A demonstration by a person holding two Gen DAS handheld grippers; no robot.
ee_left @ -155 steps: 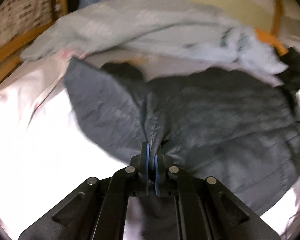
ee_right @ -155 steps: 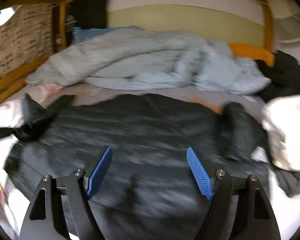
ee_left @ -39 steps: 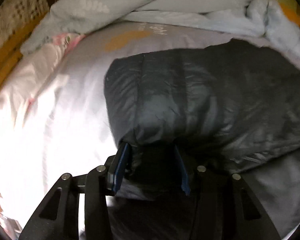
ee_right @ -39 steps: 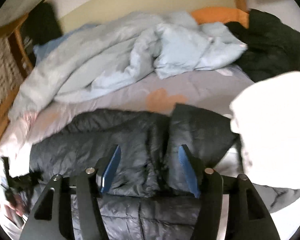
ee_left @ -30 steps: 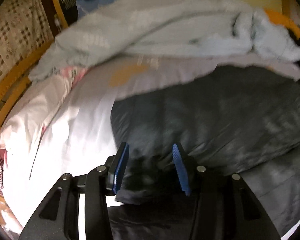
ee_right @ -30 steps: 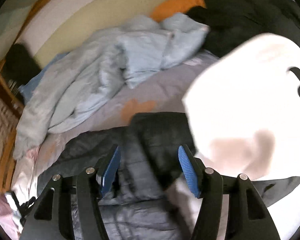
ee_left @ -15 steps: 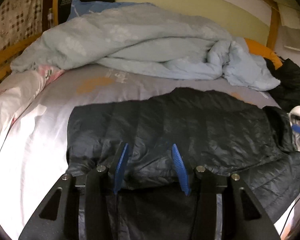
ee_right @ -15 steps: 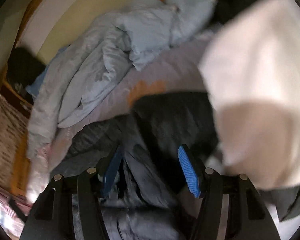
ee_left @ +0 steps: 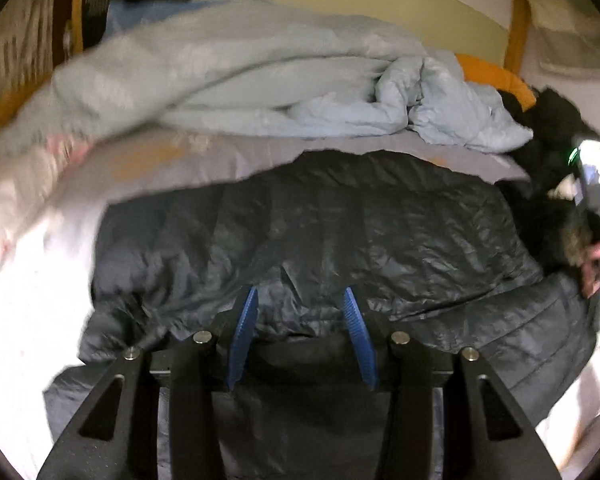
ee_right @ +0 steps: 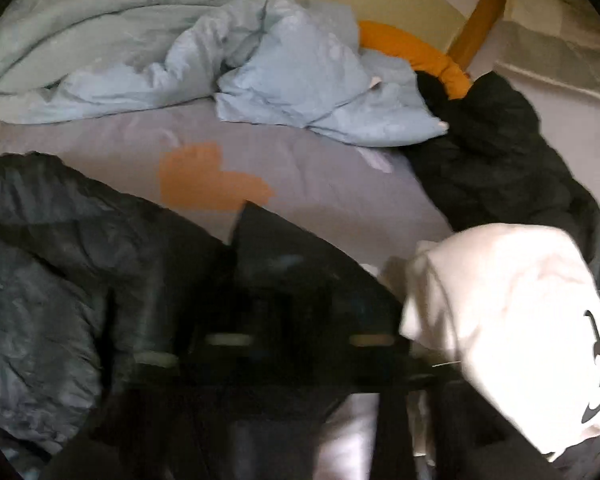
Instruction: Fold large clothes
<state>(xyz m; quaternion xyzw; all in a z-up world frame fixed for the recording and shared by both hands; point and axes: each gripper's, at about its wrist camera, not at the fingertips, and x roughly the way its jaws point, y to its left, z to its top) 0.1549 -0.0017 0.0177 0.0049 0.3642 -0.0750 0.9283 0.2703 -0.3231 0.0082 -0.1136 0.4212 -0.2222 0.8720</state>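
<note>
A dark quilted puffer jacket (ee_left: 340, 232) lies spread across the bed, its upper part folded over the lower. My left gripper (ee_left: 300, 312) is open and empty, its blue pads just above the jacket's near fold. The right gripper's body shows at the far right of the left wrist view, held by a hand at the jacket's right end. In the right wrist view the jacket (ee_right: 60, 280) fills the lower left. The right gripper (ee_right: 292, 320) is blurred and dark against dark fabric; its jaws cannot be made out.
A rumpled light blue duvet (ee_left: 260, 84) lies along the back of the bed. A black garment (ee_right: 492, 152) is heaped at the back right. A folded white garment (ee_right: 512, 320) sits at the right. The bed sheet (ee_right: 320, 184) is grey with an orange patch.
My left gripper let go of the jacket after folding it and pulled back, open. The right gripper swung right and down against the jacket's right end, now blurred.
</note>
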